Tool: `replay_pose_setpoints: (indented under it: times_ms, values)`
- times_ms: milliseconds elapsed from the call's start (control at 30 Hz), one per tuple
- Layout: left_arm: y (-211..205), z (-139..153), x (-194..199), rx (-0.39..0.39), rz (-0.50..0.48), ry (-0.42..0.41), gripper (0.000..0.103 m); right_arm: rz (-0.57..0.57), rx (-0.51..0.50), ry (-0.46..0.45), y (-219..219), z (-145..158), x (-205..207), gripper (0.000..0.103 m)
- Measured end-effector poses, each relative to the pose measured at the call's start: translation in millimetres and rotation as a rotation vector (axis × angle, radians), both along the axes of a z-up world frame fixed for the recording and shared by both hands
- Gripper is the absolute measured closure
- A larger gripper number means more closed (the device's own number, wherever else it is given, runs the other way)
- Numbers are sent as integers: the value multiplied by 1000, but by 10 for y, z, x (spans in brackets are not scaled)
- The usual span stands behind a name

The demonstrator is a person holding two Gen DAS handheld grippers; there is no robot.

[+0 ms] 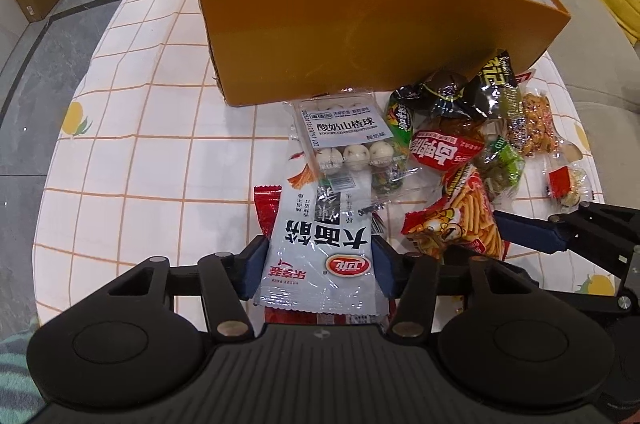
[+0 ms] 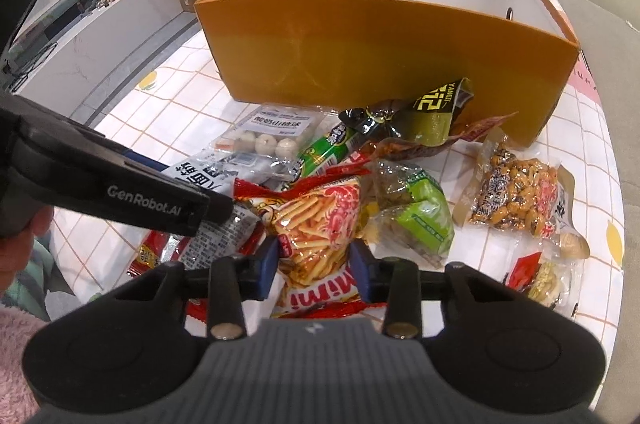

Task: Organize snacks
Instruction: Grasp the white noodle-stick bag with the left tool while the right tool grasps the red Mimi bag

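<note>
The left tongs [image 1: 320,264] are clamped on a silver-white noodle packet [image 1: 316,244] lying on the checked counter [image 1: 140,144]. Just right of it, the right tongs [image 2: 316,260] are clamped on a red Mimi stick-snack bag [image 2: 316,220]. The remaining snacks lie piled before the open orange box [image 2: 380,52], toward the counter's right edge.
</note>
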State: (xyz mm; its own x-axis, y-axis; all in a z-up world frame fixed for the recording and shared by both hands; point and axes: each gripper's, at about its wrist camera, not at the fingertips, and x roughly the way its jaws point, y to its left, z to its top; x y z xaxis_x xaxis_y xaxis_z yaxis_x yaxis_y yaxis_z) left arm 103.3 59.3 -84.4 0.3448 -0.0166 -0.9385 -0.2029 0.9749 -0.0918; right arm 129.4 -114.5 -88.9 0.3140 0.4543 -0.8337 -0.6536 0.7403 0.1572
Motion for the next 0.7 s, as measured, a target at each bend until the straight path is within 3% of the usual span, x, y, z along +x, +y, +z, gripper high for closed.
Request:
replay_pose_setpoints:
  times_ms: [367, 700]
  values:
    - [9, 225, -232, -23, 44, -6, 42, 7, 4, 59, -85, 132, -77, 69]
    - [-42, 450, -443, -38, 55, -53, 42, 33, 6, 60, -195, 283, -226, 69]
